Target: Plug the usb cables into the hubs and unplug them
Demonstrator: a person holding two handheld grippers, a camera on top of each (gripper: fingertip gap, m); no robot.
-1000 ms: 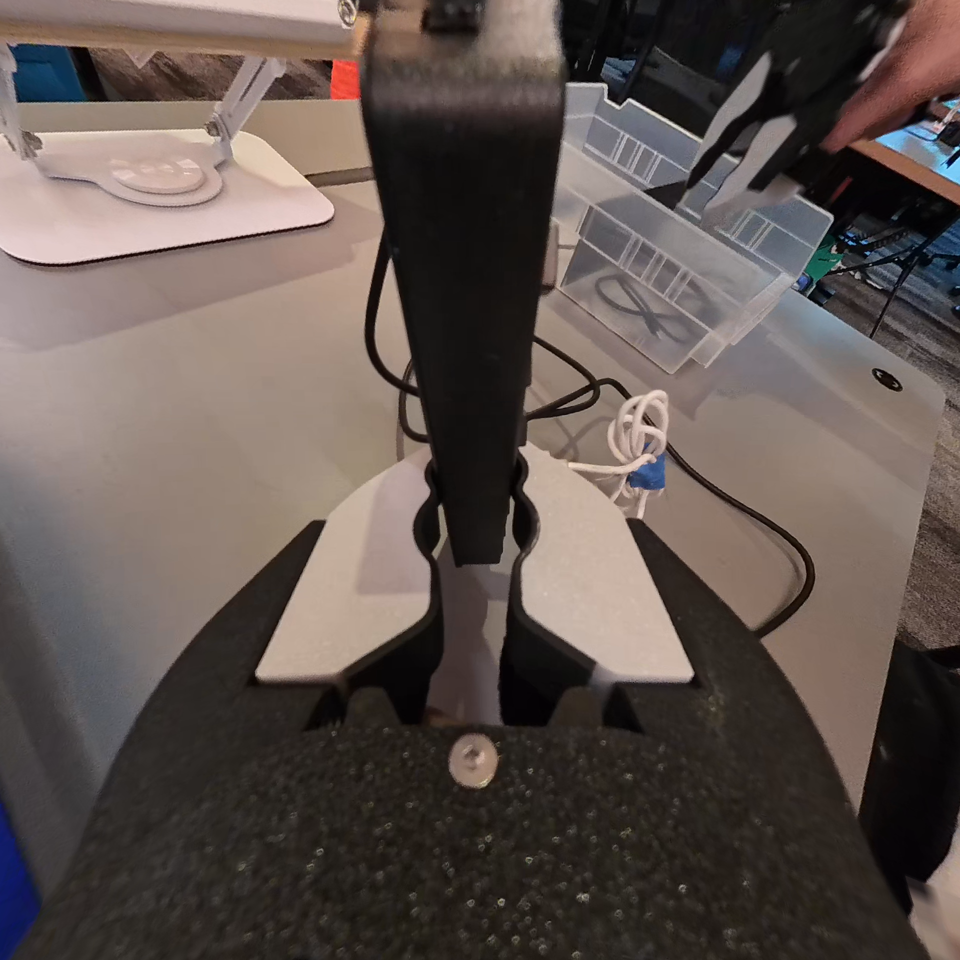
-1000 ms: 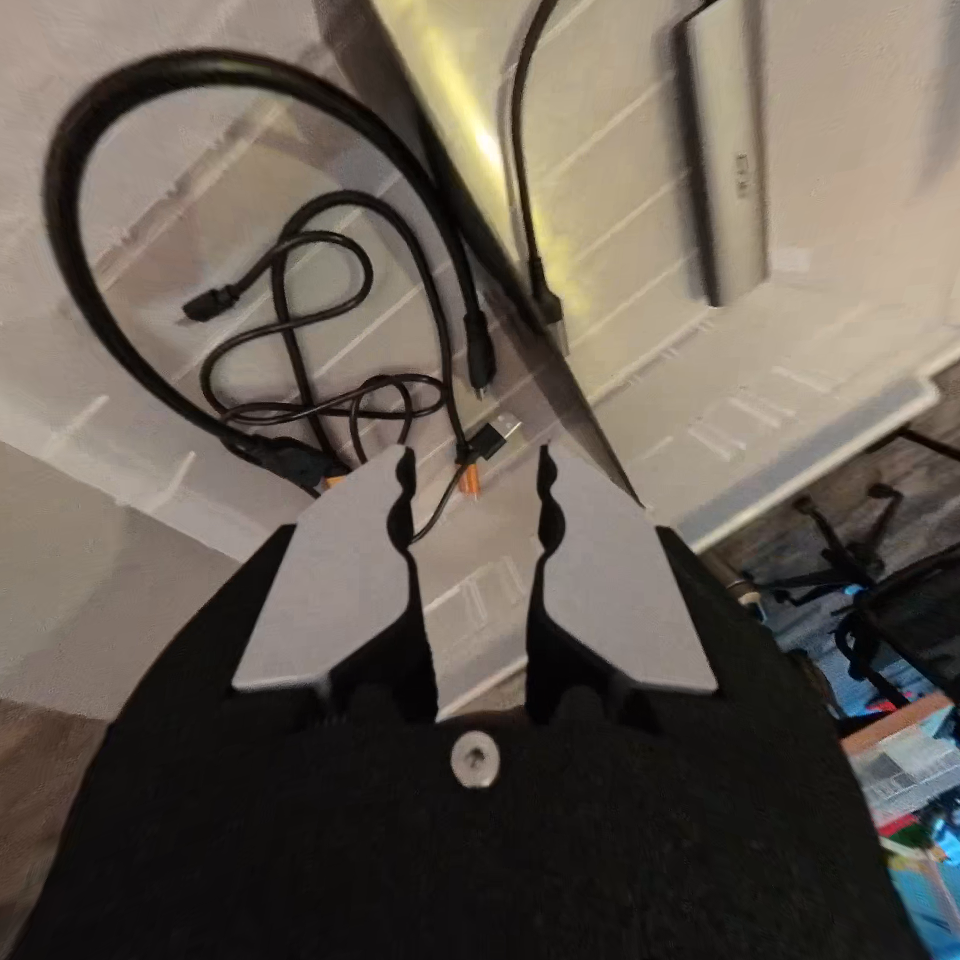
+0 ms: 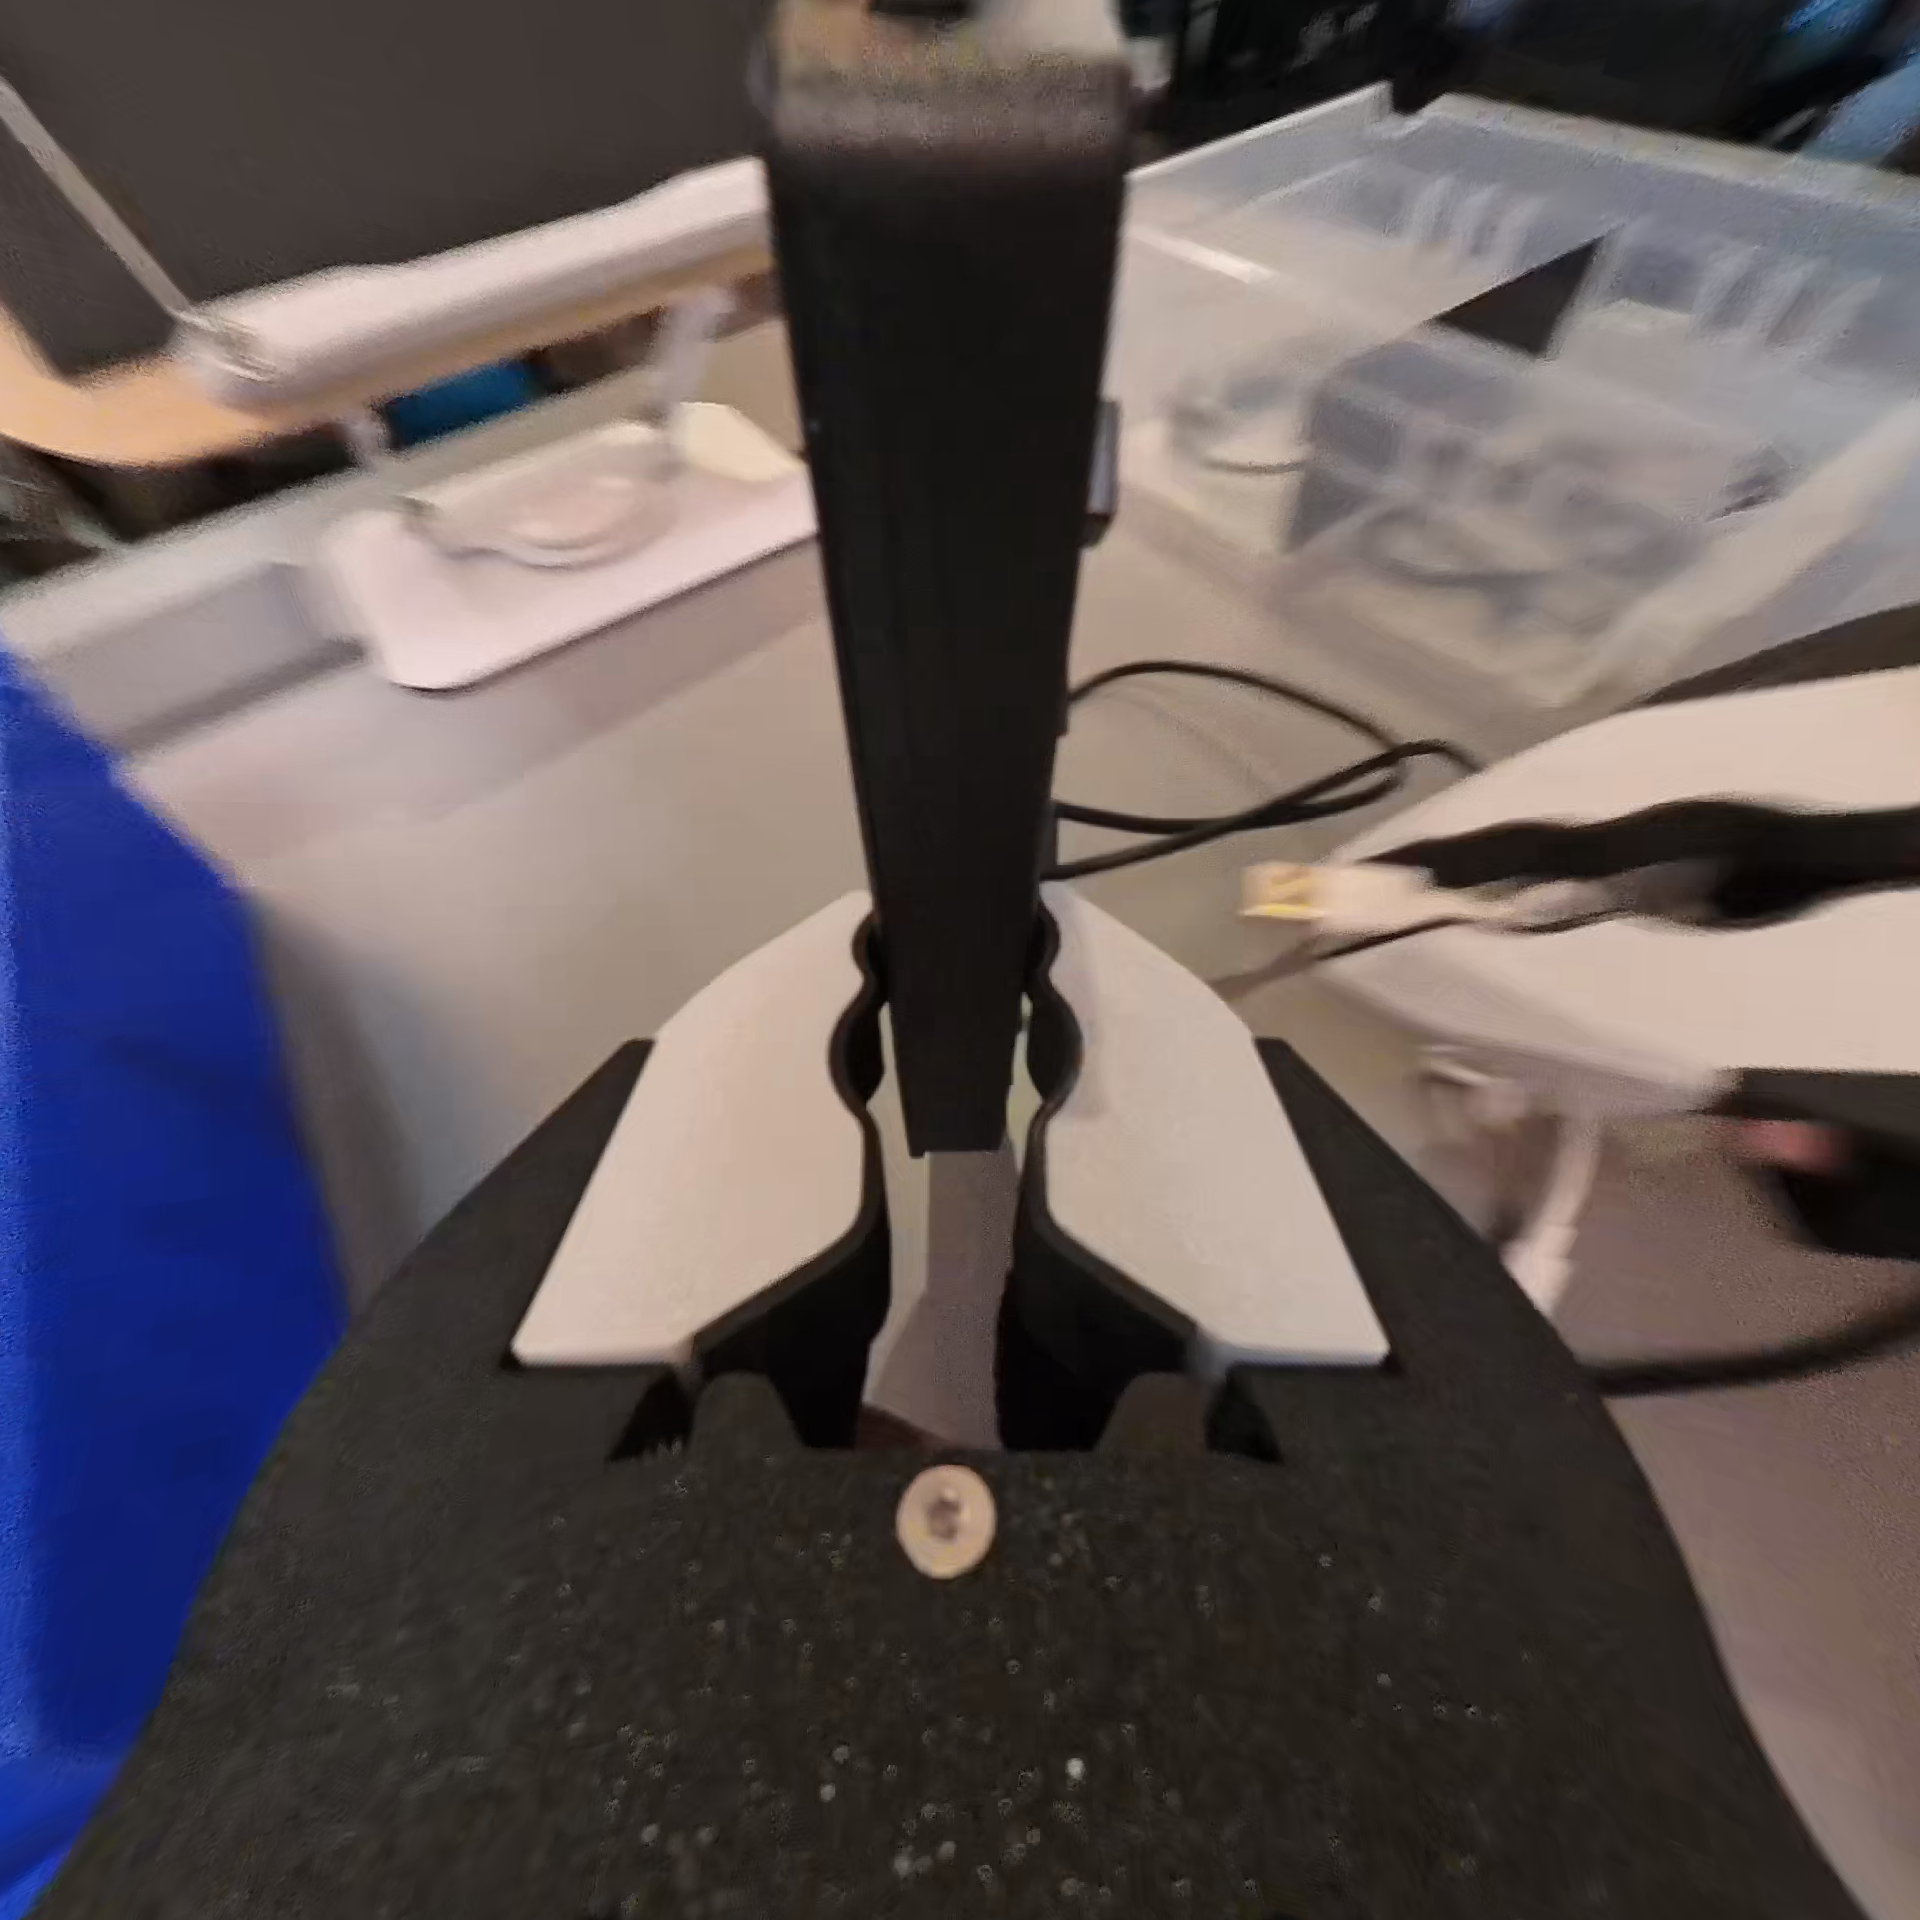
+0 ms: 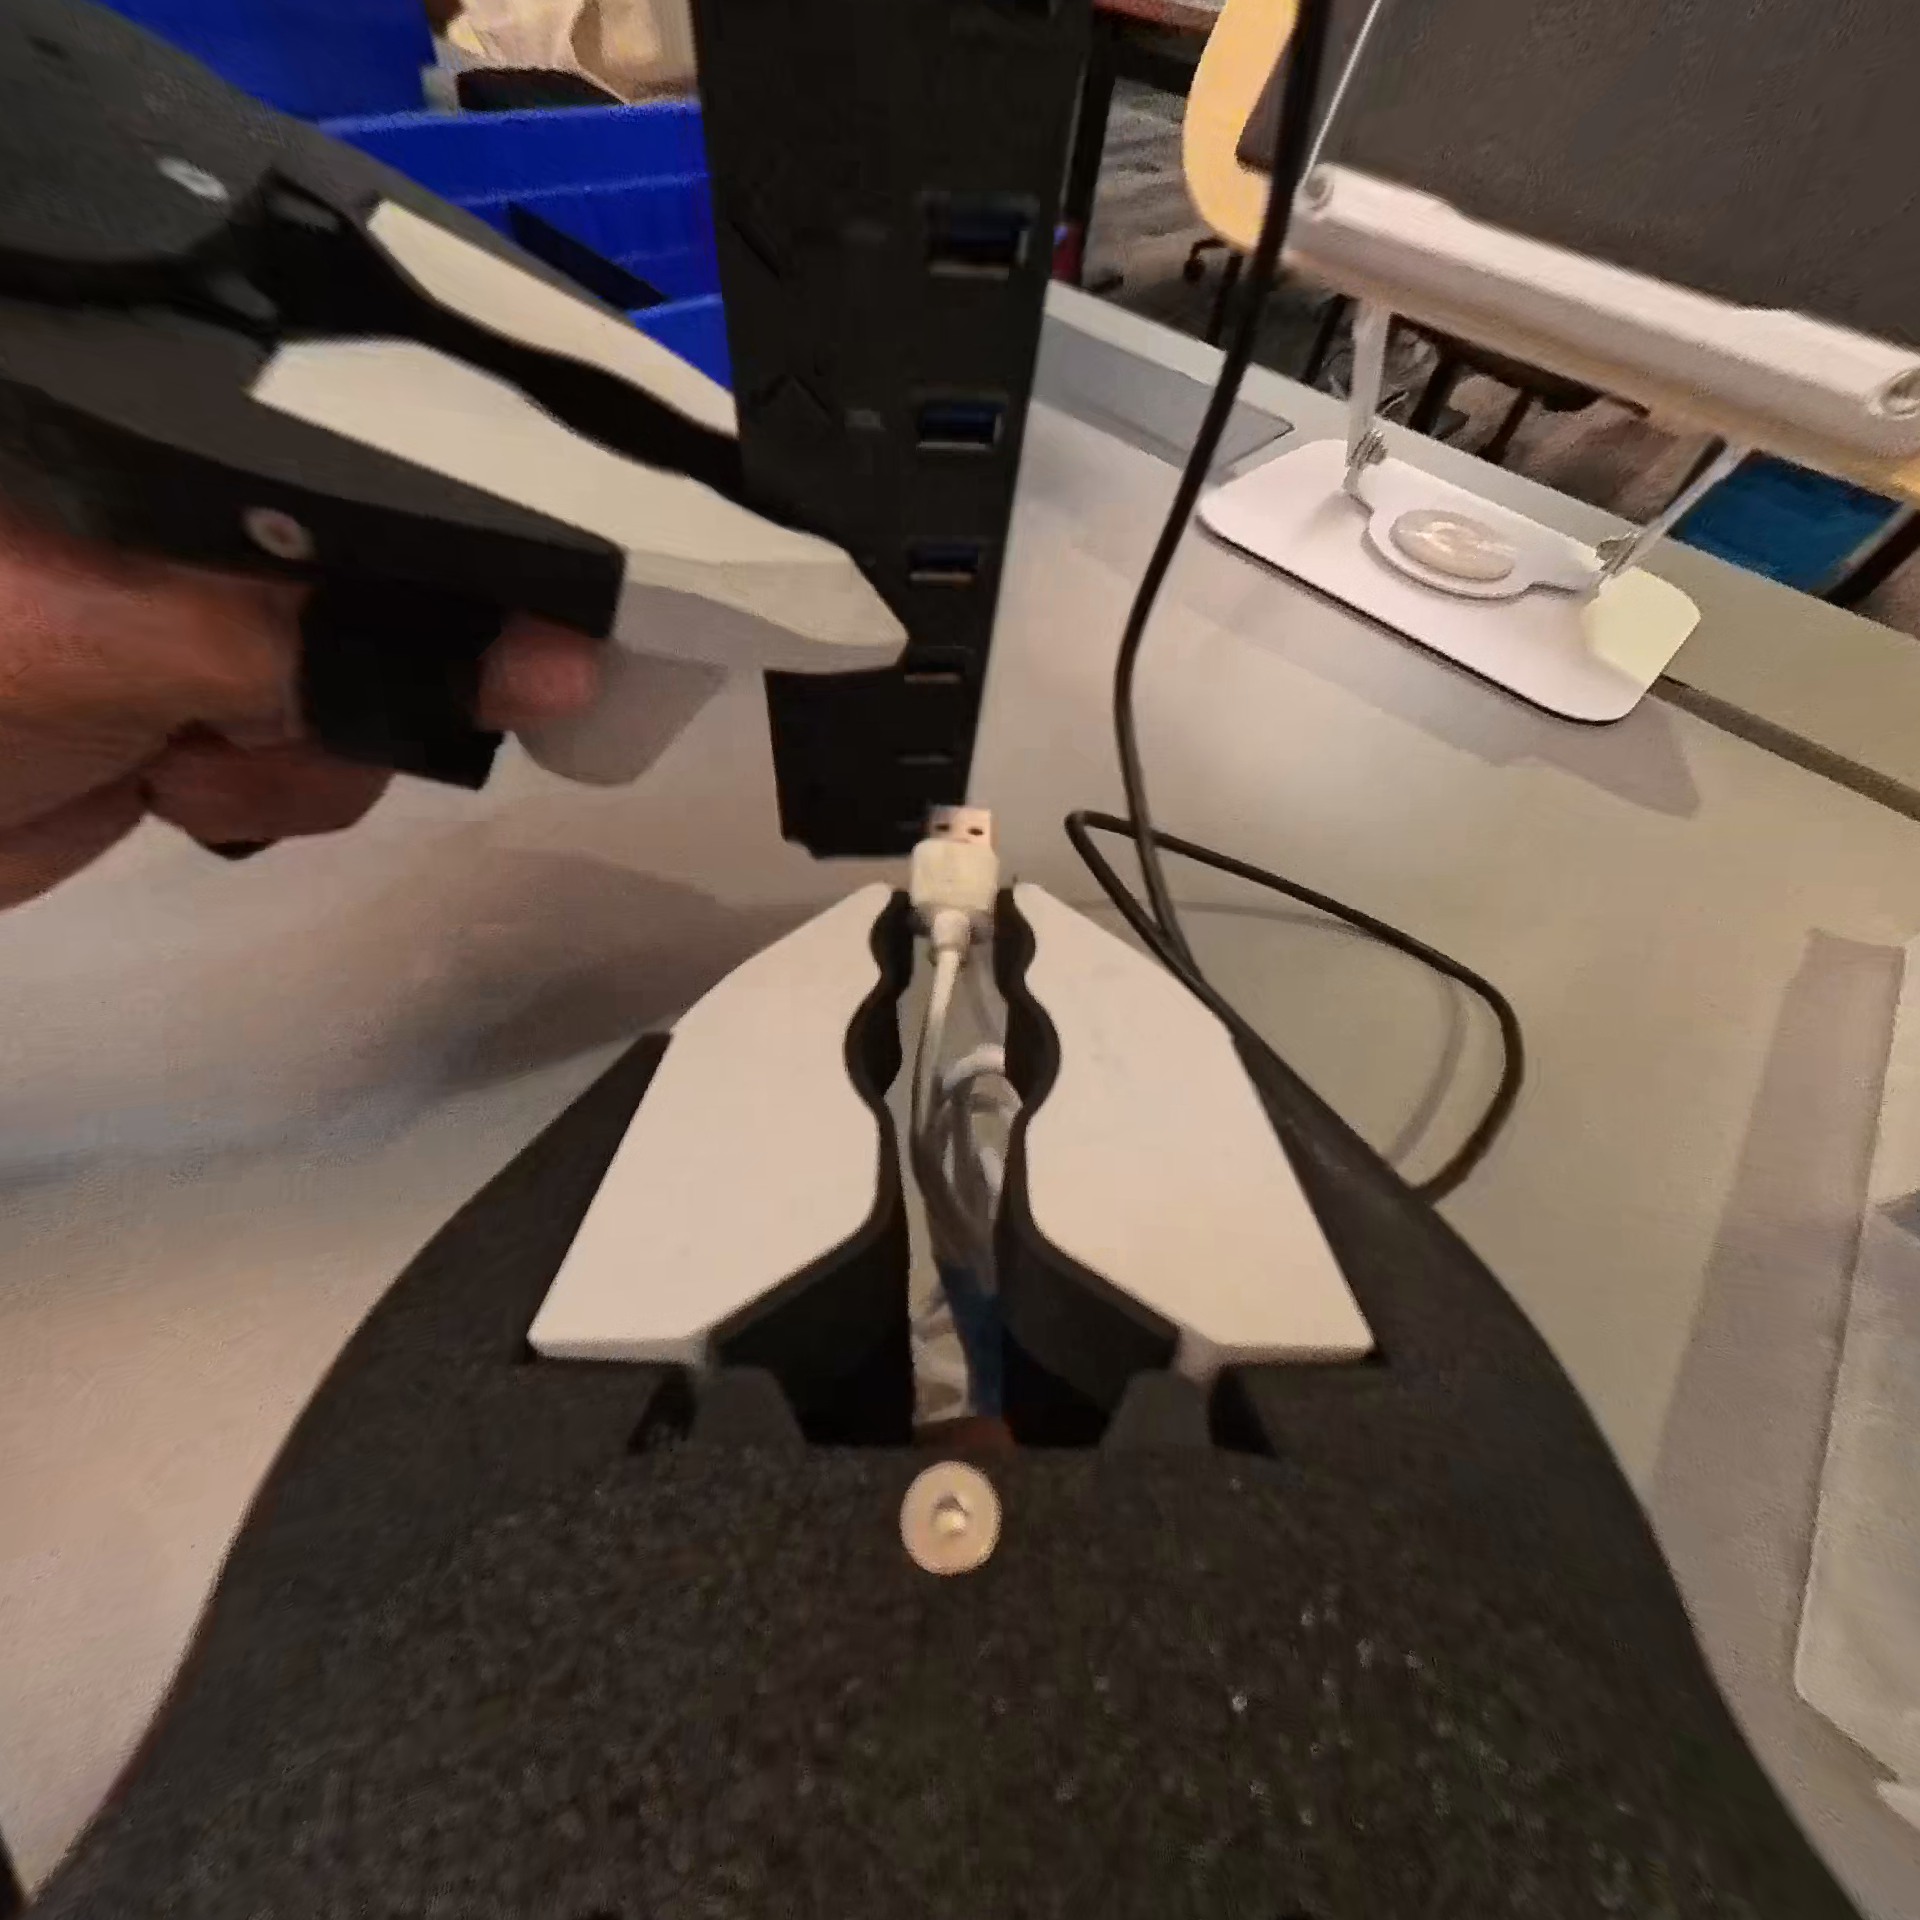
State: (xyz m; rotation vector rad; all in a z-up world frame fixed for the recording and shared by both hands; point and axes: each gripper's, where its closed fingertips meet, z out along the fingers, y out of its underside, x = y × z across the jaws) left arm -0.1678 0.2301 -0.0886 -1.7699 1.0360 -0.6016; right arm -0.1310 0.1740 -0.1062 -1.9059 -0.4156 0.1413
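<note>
Only from the right wrist view do we see the ports running down one face of the black hub (image 4: 883,416); from the left wrist view we get just its plain back (image 3: 945,623). That view in turn shows the clear bin (image 3: 1558,395) behind, blurred, which the other barely catches.

Our left gripper (image 3: 954,977) is clamped on the hub's lower end, holding it upright above the table (image 3: 520,883). In the right view it comes in level from the left (image 4: 831,623), with a hand (image 4: 156,707) wrapped around its grip.

Our right gripper (image 4: 951,914) is closed on the white USB plug (image 4: 954,862), the metal tip sticking out just beside the hub's bottom corner, not inserted. The cable (image 4: 961,1122) trails back between the fingers. From the left view the plug (image 3: 1309,891) points toward the hub from the right.

A black cord (image 4: 1195,623) hangs from above and loops on the table, with a white stand (image 4: 1455,561) beyond it.
</note>
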